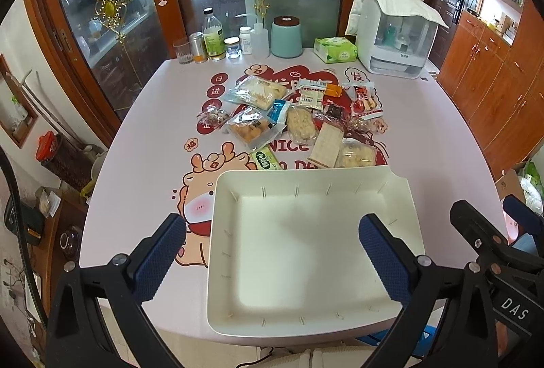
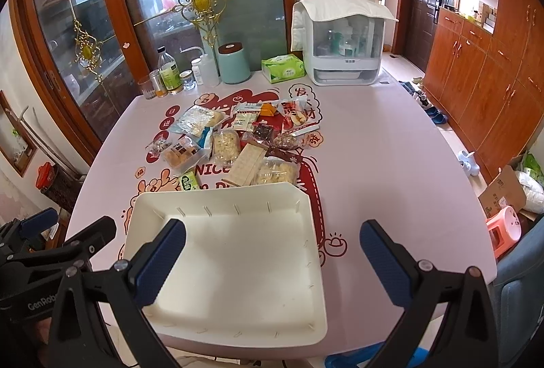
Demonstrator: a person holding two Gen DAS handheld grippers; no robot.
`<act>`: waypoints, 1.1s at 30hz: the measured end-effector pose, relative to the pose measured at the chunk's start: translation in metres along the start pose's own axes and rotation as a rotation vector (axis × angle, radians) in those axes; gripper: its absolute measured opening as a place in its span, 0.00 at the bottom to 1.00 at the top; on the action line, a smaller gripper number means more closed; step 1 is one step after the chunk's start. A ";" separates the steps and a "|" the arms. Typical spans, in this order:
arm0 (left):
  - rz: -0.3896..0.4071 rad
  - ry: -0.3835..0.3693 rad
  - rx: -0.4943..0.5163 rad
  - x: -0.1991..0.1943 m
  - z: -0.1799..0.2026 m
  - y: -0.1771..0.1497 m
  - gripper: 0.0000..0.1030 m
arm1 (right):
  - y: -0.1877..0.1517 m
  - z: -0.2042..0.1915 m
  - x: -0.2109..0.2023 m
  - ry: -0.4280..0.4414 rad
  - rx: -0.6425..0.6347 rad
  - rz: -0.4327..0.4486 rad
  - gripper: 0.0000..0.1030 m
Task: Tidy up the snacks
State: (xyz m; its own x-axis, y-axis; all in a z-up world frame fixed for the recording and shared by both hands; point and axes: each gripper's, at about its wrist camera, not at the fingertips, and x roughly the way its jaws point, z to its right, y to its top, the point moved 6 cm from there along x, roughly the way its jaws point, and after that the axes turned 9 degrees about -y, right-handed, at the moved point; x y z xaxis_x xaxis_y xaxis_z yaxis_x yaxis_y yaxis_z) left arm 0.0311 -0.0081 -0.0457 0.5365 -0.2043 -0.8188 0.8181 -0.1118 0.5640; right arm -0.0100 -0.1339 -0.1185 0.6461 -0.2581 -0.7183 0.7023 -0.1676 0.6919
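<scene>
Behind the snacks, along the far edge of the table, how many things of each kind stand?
Bottles: 3
Drinking glass: 1
Metal can: 1
Small jar: 1
Teal canister: 1
Tissue box: 1
White appliance: 1
Total: 9

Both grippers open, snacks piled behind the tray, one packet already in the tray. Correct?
Not quite. The tray is empty: the left wrist view shows only its bare white floor, and the right wrist view agrees. The rest holds: the left gripper and right gripper have their jaws wide apart with nothing between them, and the snacks lie piled behind the tray.
</scene>
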 end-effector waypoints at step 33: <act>0.006 0.003 -0.009 0.002 -0.001 -0.006 0.95 | -0.001 -0.002 0.002 0.037 -0.010 0.004 1.00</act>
State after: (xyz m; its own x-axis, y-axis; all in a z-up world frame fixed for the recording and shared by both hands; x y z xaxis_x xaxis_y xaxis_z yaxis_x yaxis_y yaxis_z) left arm 0.0272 -0.0073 -0.0506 0.5422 -0.2019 -0.8157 0.8167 -0.1016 0.5680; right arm -0.0090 -0.1326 -0.1212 0.6596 -0.2229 -0.7178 0.7025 -0.1566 0.6942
